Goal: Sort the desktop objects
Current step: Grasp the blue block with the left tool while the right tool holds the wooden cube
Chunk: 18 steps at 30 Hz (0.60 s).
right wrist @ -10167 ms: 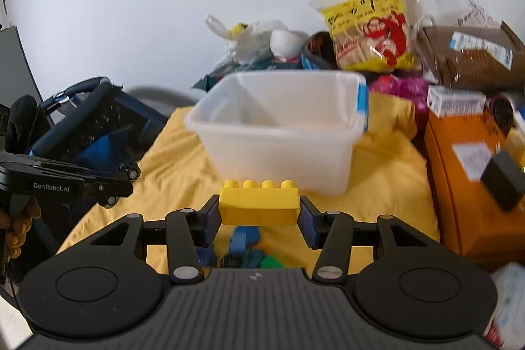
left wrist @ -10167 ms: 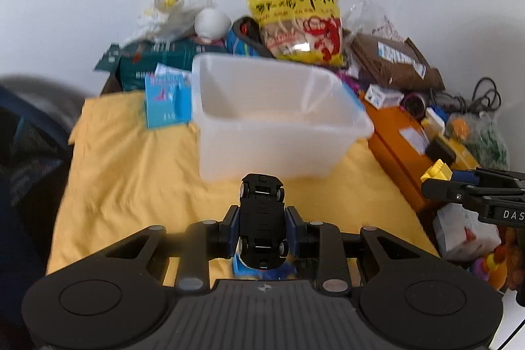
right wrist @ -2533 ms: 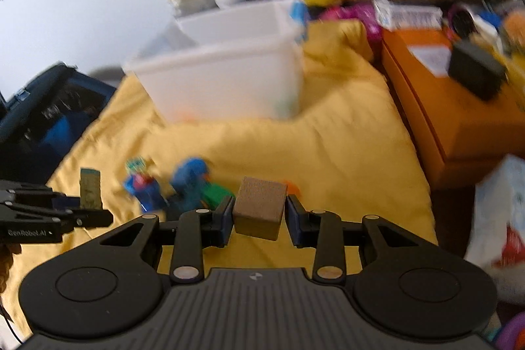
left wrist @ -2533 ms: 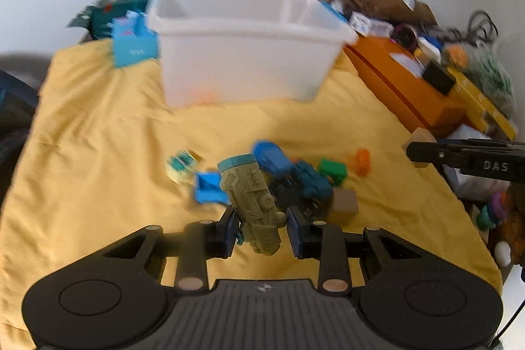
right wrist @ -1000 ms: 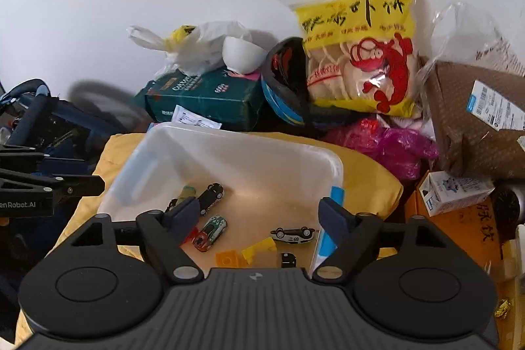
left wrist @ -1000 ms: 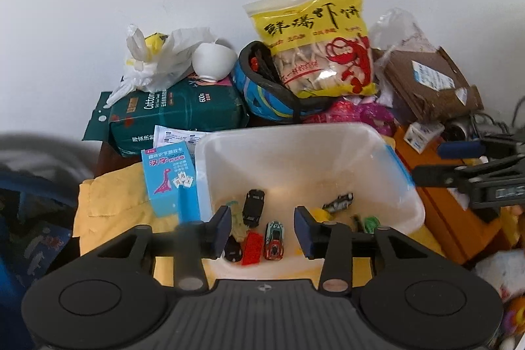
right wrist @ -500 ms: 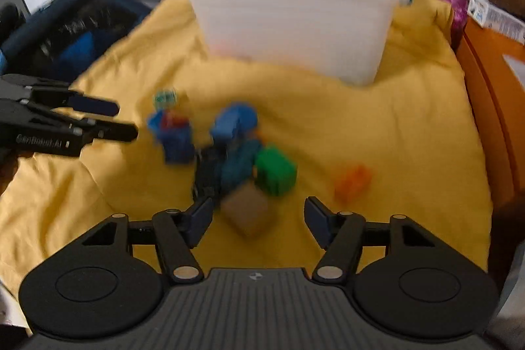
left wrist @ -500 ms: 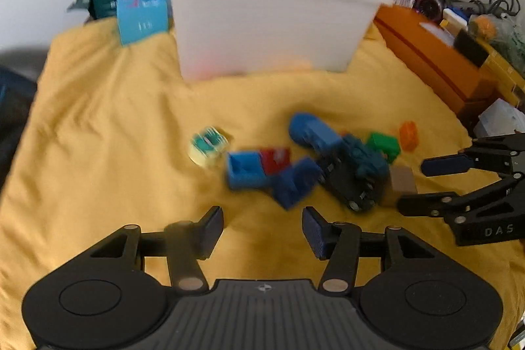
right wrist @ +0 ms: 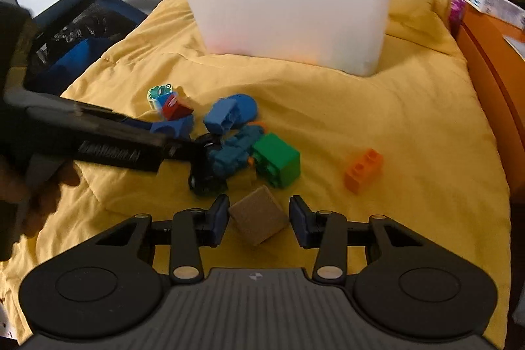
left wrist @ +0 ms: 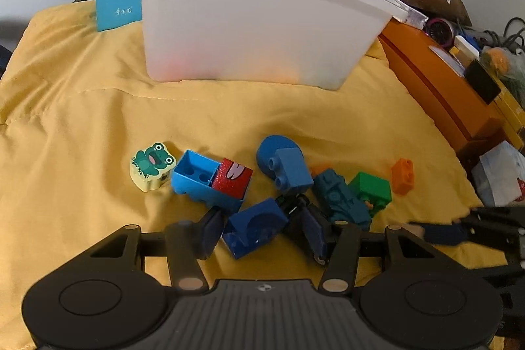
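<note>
Both claws have come back down from over the white bin [left wrist: 256, 22] to the toy pile on the yellow cloth [left wrist: 82, 127], each having dropped its last load, so a fresh round of pick-ups is starting. The right claw [right wrist: 258, 220] is closing around a brown cube [right wrist: 257, 220] that sits tilted between its jaws; narrow gaps show on both sides, so the pads are not yet pressing. The left claw [left wrist: 261, 230] is about half open and narrowing slightly, with a dark blue block [left wrist: 256, 227] lying between its jaws, the left pad close against it, the right one apart. Just ahead of that claw lie a blue scoop piece [left wrist: 283, 164], a teal toy vehicle [left wrist: 341, 197], a green brick [left wrist: 372, 189] and, off to the right, an orange brick [left wrist: 403, 175]; ahead to the left sit a blue-and-red block [left wrist: 213, 181] and a frog block [left wrist: 151, 161]. The bin stands well beyond the pile, so several trips likely remain.
</note>
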Available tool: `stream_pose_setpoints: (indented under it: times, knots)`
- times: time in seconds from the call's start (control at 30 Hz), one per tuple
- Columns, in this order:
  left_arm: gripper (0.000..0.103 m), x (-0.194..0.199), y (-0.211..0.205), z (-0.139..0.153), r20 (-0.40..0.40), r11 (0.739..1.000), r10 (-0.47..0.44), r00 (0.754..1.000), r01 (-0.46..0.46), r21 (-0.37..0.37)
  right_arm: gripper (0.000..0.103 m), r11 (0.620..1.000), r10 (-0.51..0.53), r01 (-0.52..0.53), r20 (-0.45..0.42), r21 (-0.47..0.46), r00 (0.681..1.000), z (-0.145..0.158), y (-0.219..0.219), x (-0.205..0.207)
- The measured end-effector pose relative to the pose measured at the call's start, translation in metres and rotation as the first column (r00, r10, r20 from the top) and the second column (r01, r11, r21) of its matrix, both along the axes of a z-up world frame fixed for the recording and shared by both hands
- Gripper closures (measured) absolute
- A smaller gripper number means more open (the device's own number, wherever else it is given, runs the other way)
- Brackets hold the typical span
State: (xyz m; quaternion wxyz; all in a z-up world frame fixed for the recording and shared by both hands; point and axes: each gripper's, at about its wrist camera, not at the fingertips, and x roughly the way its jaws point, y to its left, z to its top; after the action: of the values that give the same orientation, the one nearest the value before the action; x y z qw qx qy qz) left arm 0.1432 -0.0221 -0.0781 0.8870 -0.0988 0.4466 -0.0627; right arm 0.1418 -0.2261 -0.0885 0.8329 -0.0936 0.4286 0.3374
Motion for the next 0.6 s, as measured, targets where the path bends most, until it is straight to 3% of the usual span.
stream_pose_setpoints:
  times: [0.07,0.27,0.33,0.53,0.6]
  knots:
    - [0.055,-0.003,-0.002,0.001,0.014,1.0,-0.024,1.0,0.024,0.014,0.065,1.0,-0.011,0.011,-0.008,0.002,1.0,0.001,-0.006,-0.003]
    - [0.054,-0.01,0.004,-0.001,0.026,1.0,0.005,1.0,-0.005,0.008,0.065,0.999,-0.045,0.045,-0.017,0.026,0.999,0.002,-0.016,-0.007]
    - [0.061,-0.009,0.005,0.0,0.027,1.0,0.01,1.0,-0.01,-0.002,0.065,0.999,-0.04,0.04,-0.015,0.026,0.999,0.003,-0.015,-0.008]
    - [0.061,-0.018,0.009,0.001,0.018,1.0,-0.013,1.0,0.012,0.02,0.068,1.0,-0.028,0.028,-0.002,0.001,1.0,0.002,-0.014,-0.007]
    - [0.061,-0.022,0.013,-0.001,0.005,1.0,-0.013,1.0,0.013,0.005,0.065,1.0,-0.023,0.023,-0.005,-0.013,1.0,-0.003,-0.013,-0.006]
